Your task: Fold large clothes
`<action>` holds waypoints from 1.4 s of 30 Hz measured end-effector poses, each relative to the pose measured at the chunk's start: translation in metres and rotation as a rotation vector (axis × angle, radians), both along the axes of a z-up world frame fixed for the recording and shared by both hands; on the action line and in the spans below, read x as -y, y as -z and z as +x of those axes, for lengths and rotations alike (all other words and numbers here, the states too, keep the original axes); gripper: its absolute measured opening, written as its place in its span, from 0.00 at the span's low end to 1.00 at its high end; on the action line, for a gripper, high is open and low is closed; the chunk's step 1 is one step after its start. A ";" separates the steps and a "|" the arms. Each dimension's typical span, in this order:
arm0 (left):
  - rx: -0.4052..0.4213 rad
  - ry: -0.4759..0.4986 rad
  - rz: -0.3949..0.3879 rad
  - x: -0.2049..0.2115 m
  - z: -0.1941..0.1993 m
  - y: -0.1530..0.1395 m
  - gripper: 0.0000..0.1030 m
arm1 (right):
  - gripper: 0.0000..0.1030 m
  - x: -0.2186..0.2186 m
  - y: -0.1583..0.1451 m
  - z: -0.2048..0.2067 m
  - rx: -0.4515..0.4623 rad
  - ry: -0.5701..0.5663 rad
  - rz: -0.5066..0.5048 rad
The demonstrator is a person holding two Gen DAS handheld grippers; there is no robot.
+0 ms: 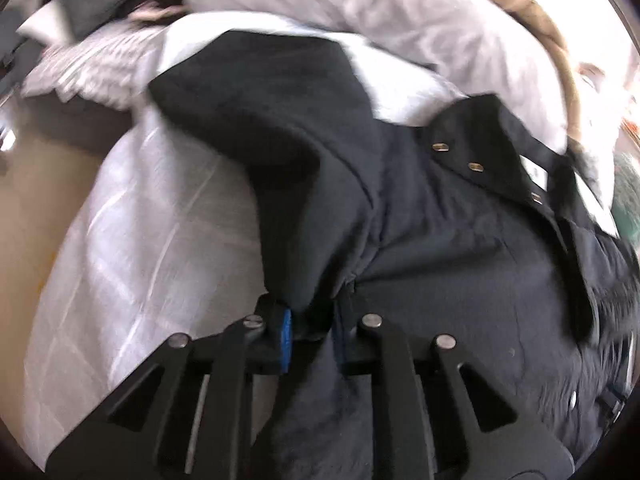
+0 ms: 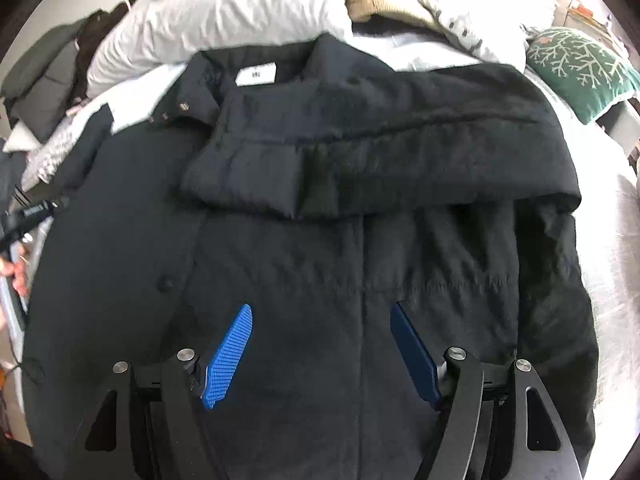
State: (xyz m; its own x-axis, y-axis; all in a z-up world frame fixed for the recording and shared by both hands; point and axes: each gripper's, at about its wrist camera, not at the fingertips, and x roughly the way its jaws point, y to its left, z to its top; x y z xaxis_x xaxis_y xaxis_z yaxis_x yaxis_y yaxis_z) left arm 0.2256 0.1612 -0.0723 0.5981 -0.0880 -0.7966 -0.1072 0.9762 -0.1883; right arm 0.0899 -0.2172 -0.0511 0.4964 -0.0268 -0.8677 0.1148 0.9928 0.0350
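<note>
The dark coat [image 2: 320, 260] lies spread front-up on the bed [image 2: 616, 280], over the white bedding, with its collar toward the pillows. A white neck label [image 2: 256, 74] shows inside the collar, and brass snaps [image 1: 475, 166] run along the open placket. 1 sleeve [image 2: 380, 168] is folded across the chest, running from the right shoulder toward the placket.

The left gripper [image 1: 310, 322] is clamped on the cuff end of the other sleeve [image 1: 256, 128], with dark fabric pinched between its blue pads [image 1: 286, 336]; that sleeve runs away from the gripper across the white bedding. This view is motion-blurred.

The right gripper [image 2: 320, 356] is above the lower front of the coat with its 2 fingers spread wide. Nothing is between its blue pads [image 2: 228, 356].

A white pillow [image 2: 224, 12], a green patterned cushion [image 2: 580, 64] and a pile of dark clothes [image 2: 52, 68] lie around the head of the bed.
</note>
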 end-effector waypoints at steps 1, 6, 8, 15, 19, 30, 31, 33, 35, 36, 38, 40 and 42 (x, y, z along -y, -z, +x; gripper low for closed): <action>-0.022 -0.040 -0.034 -0.003 -0.001 0.006 0.19 | 0.72 0.002 0.005 0.002 -0.023 0.009 -0.009; -0.026 -0.003 -0.203 -0.018 -0.005 0.003 0.37 | 0.72 0.024 0.019 0.002 -0.077 0.073 0.021; -0.009 0.019 -0.248 -0.030 -0.005 -0.009 0.60 | 0.72 0.026 0.016 0.001 -0.074 0.070 0.030; 0.068 -0.059 -0.280 -0.070 0.030 -0.028 0.72 | 0.72 0.029 0.007 0.005 -0.063 0.062 0.024; 0.029 -0.183 -0.413 -0.099 0.072 -0.004 0.72 | 0.72 0.028 0.001 0.007 -0.046 0.050 -0.006; 0.209 -0.268 -0.469 -0.107 0.088 -0.027 0.08 | 0.72 0.028 -0.002 0.011 -0.046 0.031 -0.052; 0.253 -0.235 -0.384 -0.093 0.084 -0.042 0.08 | 0.72 0.030 -0.003 0.012 -0.045 0.036 -0.053; 0.317 -0.169 -0.277 -0.067 0.077 -0.066 0.08 | 0.72 0.031 -0.005 0.011 -0.042 0.043 -0.052; 0.368 -0.086 -0.201 -0.039 0.070 -0.085 0.08 | 0.72 0.031 -0.008 0.010 -0.032 0.040 -0.049; 0.387 -0.023 -0.168 -0.020 0.066 -0.094 0.08 | 0.72 0.032 -0.010 0.009 -0.029 0.038 -0.049; 0.400 0.073 -0.097 0.010 0.061 -0.101 0.08 | 0.72 0.032 -0.012 0.008 -0.020 0.038 -0.052; 0.398 0.189 -0.018 0.048 0.053 -0.102 0.08 | 0.72 0.032 -0.015 0.006 -0.013 0.042 -0.062; 0.382 0.269 0.030 0.074 0.047 -0.095 0.08 | 0.72 0.032 -0.015 0.006 -0.011 0.047 -0.070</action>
State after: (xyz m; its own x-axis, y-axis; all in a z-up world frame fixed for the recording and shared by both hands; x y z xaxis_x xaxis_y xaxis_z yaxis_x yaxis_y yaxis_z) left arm 0.2727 0.0874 0.0227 0.8084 -0.2606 -0.5278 0.2220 0.9654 -0.1366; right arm 0.0964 -0.2496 -0.0357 0.4839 -0.1102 -0.8682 0.1611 0.9863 -0.0353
